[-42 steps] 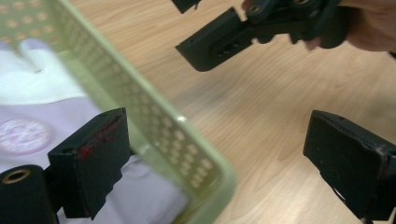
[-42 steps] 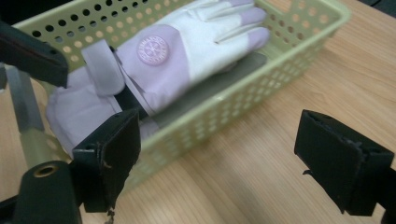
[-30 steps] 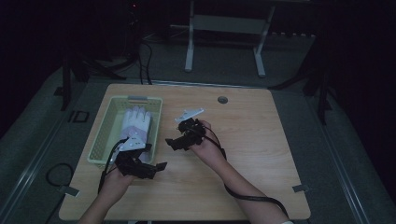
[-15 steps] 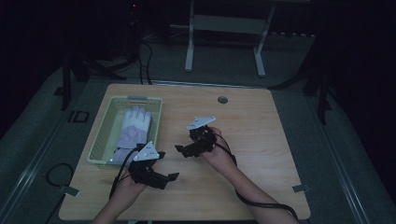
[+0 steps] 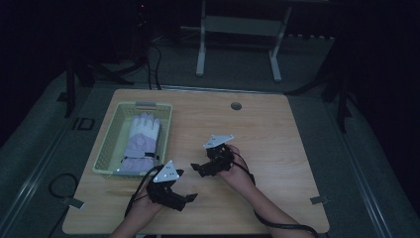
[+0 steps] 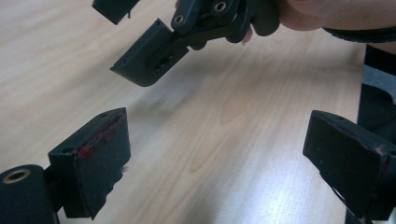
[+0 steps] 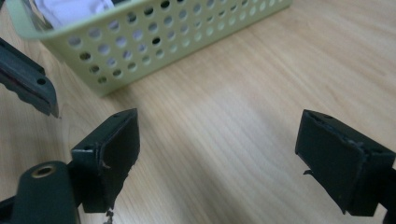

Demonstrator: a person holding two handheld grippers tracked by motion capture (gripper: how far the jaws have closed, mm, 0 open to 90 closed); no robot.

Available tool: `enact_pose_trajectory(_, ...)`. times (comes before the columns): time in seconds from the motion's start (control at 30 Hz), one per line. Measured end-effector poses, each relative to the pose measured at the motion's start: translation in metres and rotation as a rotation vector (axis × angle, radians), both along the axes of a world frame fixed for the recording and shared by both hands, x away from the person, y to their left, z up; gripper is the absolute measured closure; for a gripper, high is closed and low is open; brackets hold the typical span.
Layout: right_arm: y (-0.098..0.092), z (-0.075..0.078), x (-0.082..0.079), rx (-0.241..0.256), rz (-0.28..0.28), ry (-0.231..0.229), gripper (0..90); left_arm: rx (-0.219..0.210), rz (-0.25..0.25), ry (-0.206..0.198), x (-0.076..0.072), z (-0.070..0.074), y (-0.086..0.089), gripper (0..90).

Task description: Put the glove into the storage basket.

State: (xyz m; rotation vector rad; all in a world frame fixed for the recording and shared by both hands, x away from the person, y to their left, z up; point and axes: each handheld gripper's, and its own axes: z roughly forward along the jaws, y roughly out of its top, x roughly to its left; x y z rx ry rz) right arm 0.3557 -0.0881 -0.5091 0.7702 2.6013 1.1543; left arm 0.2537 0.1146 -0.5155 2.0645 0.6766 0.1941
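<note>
A pale green perforated basket stands on the left of the wooden table, with a white and lavender glove lying flat inside. My left gripper hovers near the table's front edge, right of the basket, open and empty. In the left gripper view its jaws stand wide apart around the left gripper midpoint, over bare wood. My right gripper sits just behind it, also open and empty. The right gripper faces the basket, where a bit of glove shows.
The wooden table has a round cable hole at the back. One jaw of the right gripper crosses the top of the left gripper view. A metal stand is on the dark floor beyond the table.
Both grippers have drawn back from the basket toward the front edge and slightly right. The glove stays in the basket.
</note>
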Motion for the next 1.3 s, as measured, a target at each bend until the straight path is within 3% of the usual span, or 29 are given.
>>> enact_pose_trajectory(0.2, -0.009, -0.015, -0.004, 0.002, 0.003, 0.002, 13.5, -0.010, -0.023, 0.041, -0.001, -0.017, -0.010, 7.2)
enact_pose_trajectory(0.37, -0.018, -0.023, -0.006, 0.015, 0.015, -0.052, 12.5, -0.016, -0.035, 0.065, 0.000, -0.028, -0.015, 7.2)
enact_pose_trajectory(0.5, -0.027, -0.030, -0.006, 0.033, 0.013, -0.049, 12.5, -0.014, -0.045, 0.076, 0.000, -0.034, -0.019, 7.2)
enact_pose_trajectory(0.83, -0.043, -0.040, -0.009, 0.053, -0.007, -0.047, 12.5, -0.039, -0.038, 0.085, 0.000, -0.045, -0.023, 7.2)
enact_pose_trajectory(0.9, -0.047, -0.044, -0.011, 0.066, -0.012, -0.027, 12.2, -0.027, -0.042, 0.094, 0.000, -0.047, -0.022, 7.2)
enact_pose_trajectory(1.3, -0.048, -0.052, -0.010, 0.048, -0.006, -0.027, 12.2, -0.005, -0.058, 0.074, -0.003, -0.049, -0.027, 7.2)
